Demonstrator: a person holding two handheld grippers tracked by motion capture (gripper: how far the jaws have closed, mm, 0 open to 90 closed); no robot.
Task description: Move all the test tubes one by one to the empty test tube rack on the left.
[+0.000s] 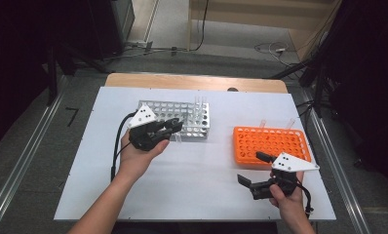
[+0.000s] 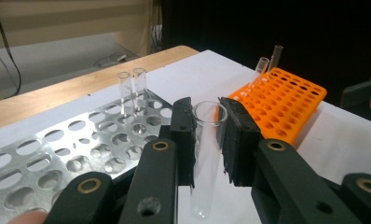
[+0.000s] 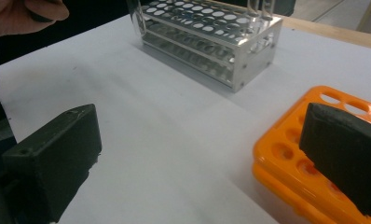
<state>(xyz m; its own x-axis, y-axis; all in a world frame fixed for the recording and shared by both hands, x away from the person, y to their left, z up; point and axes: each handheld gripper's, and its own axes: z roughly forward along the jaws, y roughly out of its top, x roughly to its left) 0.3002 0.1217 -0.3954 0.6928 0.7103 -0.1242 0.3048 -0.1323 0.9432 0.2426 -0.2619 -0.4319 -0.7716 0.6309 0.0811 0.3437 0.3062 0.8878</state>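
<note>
Left gripper point(image 2: 207, 135) clamps a clear tube point(image 2: 206, 158), hard to make out; right gripper point(image 1: 260, 171) gapes.

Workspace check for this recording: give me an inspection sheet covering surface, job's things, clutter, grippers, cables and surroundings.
Surface: white sheet over a wooden table.
Job's things: glass tube clamped in the left gripper; metal rack with two tubes standing at its far end; orange rack with two tubes leaning at its far edge.
Clutter: nothing seen.
Grippers: left shut on the tube beside the metal rack; right gripper open, nothing between the jaws, near the orange rack.
Cables: a black cable trails from the left gripper; loose cables on the floor beyond the table.
Surroundings: dark equipment both sides, grey floor.
</note>
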